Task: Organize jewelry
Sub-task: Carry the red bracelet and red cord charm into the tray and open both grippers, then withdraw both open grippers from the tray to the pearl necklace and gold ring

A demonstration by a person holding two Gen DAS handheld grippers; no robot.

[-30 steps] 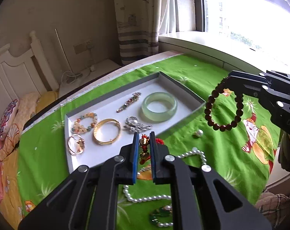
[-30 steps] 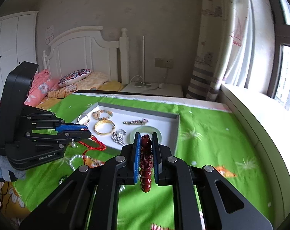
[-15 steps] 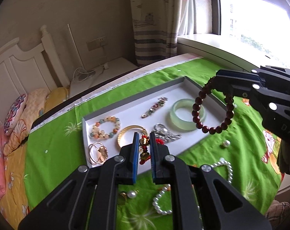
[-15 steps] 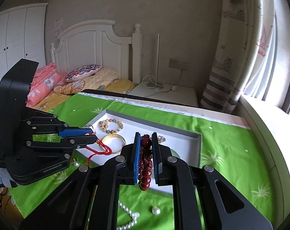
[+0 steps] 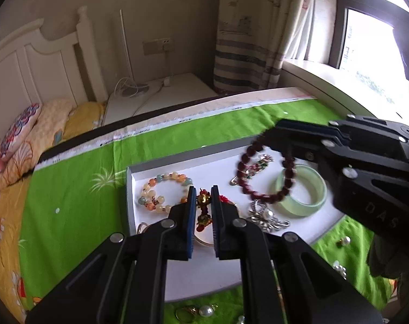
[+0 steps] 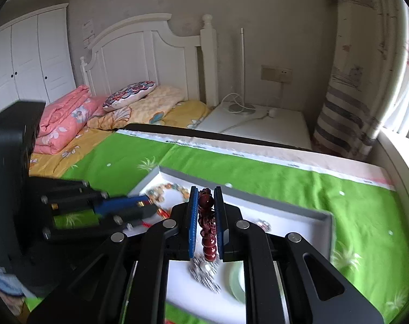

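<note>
Over the white tray (image 5: 150, 270), the right gripper (image 6: 206, 222) is clamped on a dark red bead bracelet (image 5: 266, 172) that dangles above the jade bangle (image 5: 301, 189). The left gripper (image 5: 203, 216) pinches a red knotted charm (image 5: 203, 202) near the tray's left side. Both pieces look light and limp, likely to swing; the bangle is rigid and breakable.
</note>
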